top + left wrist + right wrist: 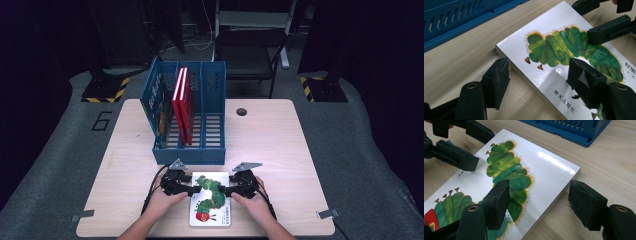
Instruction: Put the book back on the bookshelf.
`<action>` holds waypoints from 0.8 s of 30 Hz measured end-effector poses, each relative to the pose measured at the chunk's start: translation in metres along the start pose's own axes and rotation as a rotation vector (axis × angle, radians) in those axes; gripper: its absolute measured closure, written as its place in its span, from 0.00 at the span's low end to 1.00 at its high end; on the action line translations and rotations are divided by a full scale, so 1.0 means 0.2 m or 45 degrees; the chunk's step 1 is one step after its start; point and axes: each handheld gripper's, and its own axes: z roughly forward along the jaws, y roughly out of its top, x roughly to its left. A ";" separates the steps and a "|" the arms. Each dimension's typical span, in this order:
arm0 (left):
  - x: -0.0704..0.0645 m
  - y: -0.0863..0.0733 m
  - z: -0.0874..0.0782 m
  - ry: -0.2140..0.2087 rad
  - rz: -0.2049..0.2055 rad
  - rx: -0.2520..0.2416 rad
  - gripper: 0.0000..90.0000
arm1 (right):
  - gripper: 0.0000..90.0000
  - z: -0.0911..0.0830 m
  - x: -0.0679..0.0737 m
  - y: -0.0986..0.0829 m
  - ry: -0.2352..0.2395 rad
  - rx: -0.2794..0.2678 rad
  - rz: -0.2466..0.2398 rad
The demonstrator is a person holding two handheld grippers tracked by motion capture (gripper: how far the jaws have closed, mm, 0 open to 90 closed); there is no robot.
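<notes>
A white picture book (212,201) with a green caterpillar on its cover lies flat near the table's front edge. My left gripper (194,190) is open and straddles the book's left long edge. In the left gripper view, one jaw stands on the table beside the book (549,65) and the other hovers over the cover, with the gripper (539,80) low. My right gripper (226,190) is open at the opposite edge. In the right gripper view (541,202), one jaw is over the caterpillar on the book (541,167) and the other is off the edge, above the wood.
A blue three-slot file rack (190,154) stands just behind the book. It holds two red books (182,105) and a blue book (156,102) leaning at its left. A cable hole (241,111) is at the back right. A chair (250,50) stands behind the table.
</notes>
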 end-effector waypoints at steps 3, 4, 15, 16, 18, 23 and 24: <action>0.00 0.01 0.01 0.017 -0.016 -0.005 0.37 | 0.36 0.01 -0.01 0.02 0.001 0.019 0.001; 0.00 0.01 0.01 0.013 -0.016 -0.003 0.37 | 0.36 0.01 -0.01 0.02 0.008 0.016 -0.006; 0.02 0.02 0.02 0.010 -0.045 -0.014 0.38 | 0.36 0.02 -0.05 0.06 0.019 0.061 0.039; 0.03 0.02 0.02 0.013 -0.032 -0.014 0.38 | 0.36 0.02 -0.04 0.06 0.020 0.060 0.034; 0.04 0.03 0.02 0.011 -0.011 -0.003 0.38 | 0.36 0.02 -0.04 0.07 0.016 0.059 0.029; 0.04 0.03 0.02 0.014 -0.033 -0.019 0.38 | 0.36 0.02 -0.05 0.06 0.021 0.054 0.030; 0.03 0.02 0.02 0.019 -0.033 -0.022 0.38 | 0.36 0.02 -0.05 0.06 0.019 0.048 0.032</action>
